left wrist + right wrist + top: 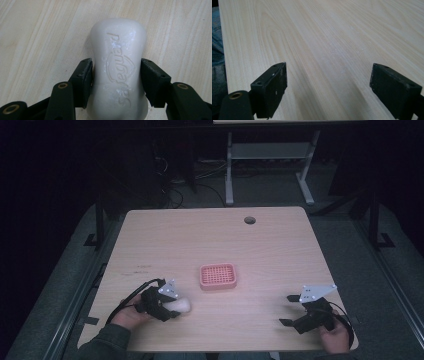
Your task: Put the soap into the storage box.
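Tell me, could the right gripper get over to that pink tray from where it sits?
Probably yes: the right gripper sits open with bare table between it and the pink tray.

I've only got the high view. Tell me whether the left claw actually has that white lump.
Observer: The left claw has both pads against the waist of a white soap bar lying on the table.
Operator: Report any marking on it.
Observer: A brand name and shield emblem are embossed on its top face.
Operator: Check the right claw.
Observer: The right claw has its jaws wide apart, bare wood between them.
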